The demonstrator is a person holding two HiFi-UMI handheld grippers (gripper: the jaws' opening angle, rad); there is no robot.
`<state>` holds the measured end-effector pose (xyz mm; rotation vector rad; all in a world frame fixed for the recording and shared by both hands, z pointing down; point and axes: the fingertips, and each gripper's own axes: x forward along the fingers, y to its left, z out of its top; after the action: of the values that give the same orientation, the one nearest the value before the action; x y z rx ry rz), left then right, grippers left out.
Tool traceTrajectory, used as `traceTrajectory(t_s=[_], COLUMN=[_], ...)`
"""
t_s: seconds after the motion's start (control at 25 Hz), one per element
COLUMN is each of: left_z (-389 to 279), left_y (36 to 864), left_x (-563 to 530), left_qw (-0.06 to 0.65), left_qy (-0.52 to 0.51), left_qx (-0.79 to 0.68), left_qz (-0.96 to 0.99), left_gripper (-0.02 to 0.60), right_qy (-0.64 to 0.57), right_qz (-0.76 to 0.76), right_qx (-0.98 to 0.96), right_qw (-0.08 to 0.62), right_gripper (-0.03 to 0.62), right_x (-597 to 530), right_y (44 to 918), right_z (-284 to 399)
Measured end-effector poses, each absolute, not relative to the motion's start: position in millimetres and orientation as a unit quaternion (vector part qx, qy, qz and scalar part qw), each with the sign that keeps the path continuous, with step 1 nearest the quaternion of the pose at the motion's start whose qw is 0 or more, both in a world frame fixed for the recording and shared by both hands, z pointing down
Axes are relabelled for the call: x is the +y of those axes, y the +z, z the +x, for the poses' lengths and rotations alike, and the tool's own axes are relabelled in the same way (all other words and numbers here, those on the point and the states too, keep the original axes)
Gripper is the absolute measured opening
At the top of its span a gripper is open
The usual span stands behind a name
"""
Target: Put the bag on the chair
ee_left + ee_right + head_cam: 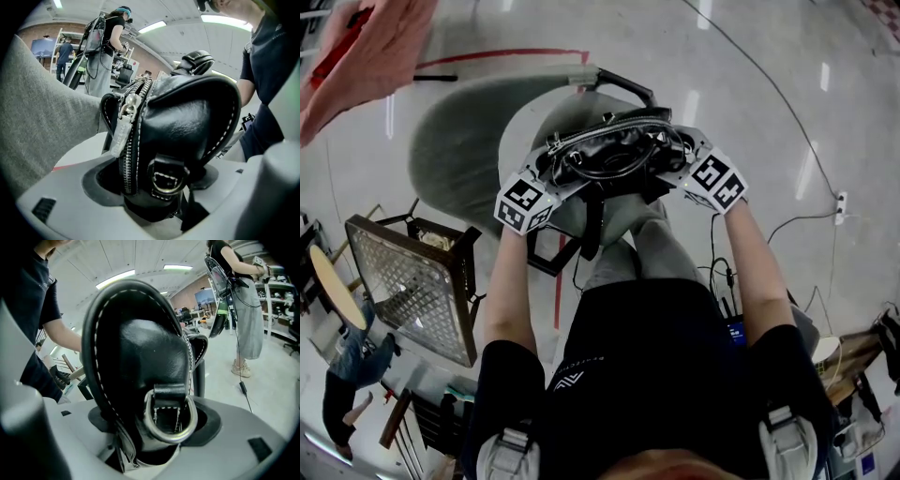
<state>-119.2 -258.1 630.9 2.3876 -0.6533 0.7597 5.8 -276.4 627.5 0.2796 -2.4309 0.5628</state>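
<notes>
A black leather bag [614, 150] with white stitching, a zip on top and metal D-rings at its ends lies across the grey chair [464, 141], whose black armrest [626, 86] shows behind it. My left gripper [558, 176] is at the bag's left end and my right gripper [677, 157] at its right end. In the left gripper view the bag's end [183, 122] sits between the wide-spread jaws with dark gaps on both sides. The right gripper view shows the other end [140, 357] the same way. Both grippers are open.
A wire-mesh topped stand [412, 281] is at my left, close to the chair. A pink cloth [356, 47] hangs at the top left. A cable and power strip [839, 202] lie on the floor at the right. Other people [105, 42] stand farther off.
</notes>
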Motion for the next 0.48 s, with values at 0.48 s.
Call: traceTrajectory(t_s=[0.48], left_z=[-130.6], left_y=[631.1], left_x=[-249.6], left_qw=[0.270], left_qy=[0.290], left_qx=[-0.269], left_qz=[0.878], left_gripper=[0.362], right_qy=[0.210], right_qz=[0.118], right_qx=[-0.908], right_qw=[0.342], right_gripper=[0.318], right_x=[-268.6], right_y=[628.4], right_z=[12.9])
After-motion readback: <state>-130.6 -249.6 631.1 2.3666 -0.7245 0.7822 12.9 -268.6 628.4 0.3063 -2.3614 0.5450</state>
